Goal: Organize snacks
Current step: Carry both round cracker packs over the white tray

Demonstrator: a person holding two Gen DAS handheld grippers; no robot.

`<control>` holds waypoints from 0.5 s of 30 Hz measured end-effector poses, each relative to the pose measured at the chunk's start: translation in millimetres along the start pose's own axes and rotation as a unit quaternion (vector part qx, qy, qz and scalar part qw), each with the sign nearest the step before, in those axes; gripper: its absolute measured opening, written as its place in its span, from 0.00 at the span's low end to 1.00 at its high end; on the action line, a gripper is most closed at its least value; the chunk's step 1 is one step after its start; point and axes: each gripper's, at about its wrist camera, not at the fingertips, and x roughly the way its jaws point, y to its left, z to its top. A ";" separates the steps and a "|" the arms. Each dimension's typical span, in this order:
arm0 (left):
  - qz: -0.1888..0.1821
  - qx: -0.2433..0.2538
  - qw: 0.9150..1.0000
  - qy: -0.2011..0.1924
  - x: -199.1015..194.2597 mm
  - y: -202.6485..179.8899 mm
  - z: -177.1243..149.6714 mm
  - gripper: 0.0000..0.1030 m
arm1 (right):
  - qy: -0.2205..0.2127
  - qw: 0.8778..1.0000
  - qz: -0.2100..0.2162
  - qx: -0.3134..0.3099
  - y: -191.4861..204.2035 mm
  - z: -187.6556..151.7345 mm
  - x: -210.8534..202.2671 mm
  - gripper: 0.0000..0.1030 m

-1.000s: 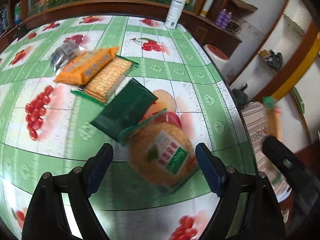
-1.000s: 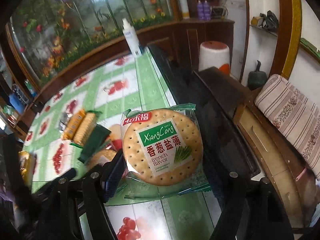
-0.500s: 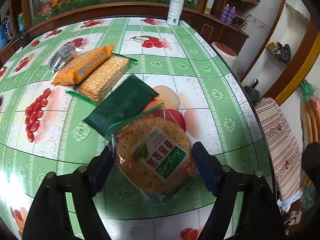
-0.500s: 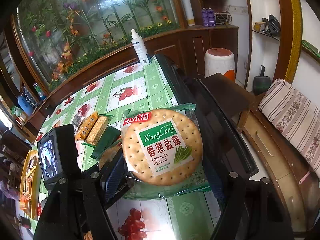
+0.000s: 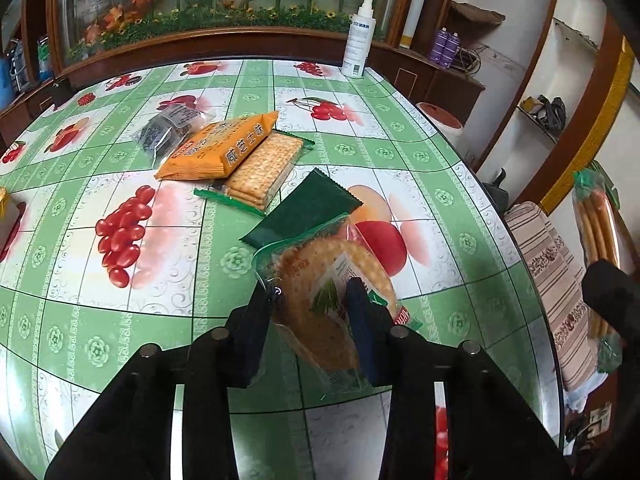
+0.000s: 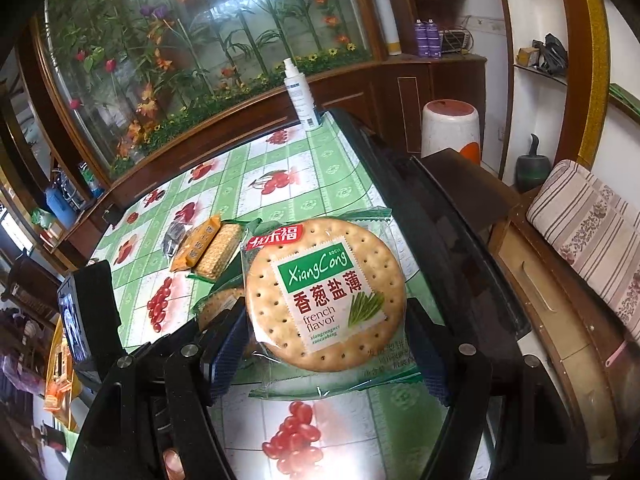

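Pinching now, my left gripper point(image 5: 310, 300) has squeezed shut on a cracker pack point(image 5: 332, 280) near the table point(image 5: 180, 248) edge. My right gripper point(image 6: 324, 336) still holds another pack point(image 6: 324, 296) up high. Both can go with the pile point(image 5: 240, 160).

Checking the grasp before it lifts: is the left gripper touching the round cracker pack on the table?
Touching. In the left wrist view the left gripper has both fingers pressed into the round cracker pack, crumpling its wrapper.
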 end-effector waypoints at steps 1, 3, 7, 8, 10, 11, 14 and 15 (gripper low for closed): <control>-0.004 0.000 1.000 -0.002 -2.9 2.9 -1.8 0.31 | 0.000 1.000 0.001 -0.002 2.2 -1.1 -0.9 0.74; -0.012 -0.002 1.000 -0.005 -7.1 7.5 -3.3 0.28 | 0.000 1.000 0.003 -0.003 2.6 -2.7 -2.0 0.74; -0.033 0.000 0.999 -0.015 -17.1 18.6 -8.0 0.23 | -0.002 1.000 0.005 -0.003 5.5 -3.9 -3.2 0.74; -0.038 -0.002 0.999 -0.016 -18.8 22.1 -9.4 0.23 | -0.002 1.000 0.006 -0.003 5.8 -4.5 -4.2 0.74; -0.047 -0.001 0.999 -0.020 -22.4 27.1 -11.5 0.21 | -0.002 1.000 0.011 -0.002 8.6 -5.9 -4.1 0.74; -0.050 -0.001 0.998 -0.023 -24.4 29.4 -12.3 0.21 | -0.002 1.000 0.012 -0.003 9.5 -6.4 -3.9 0.74; -0.057 -0.004 0.998 -0.031 -32.9 38.5 -15.6 0.20 | 0.000 1.000 0.020 -0.004 10.9 -7.9 -2.7 0.74; -0.058 -0.004 0.998 -0.033 -35.5 41.4 -16.3 0.19 | 0.000 1.000 0.020 -0.004 11.3 -8.2 -1.9 0.74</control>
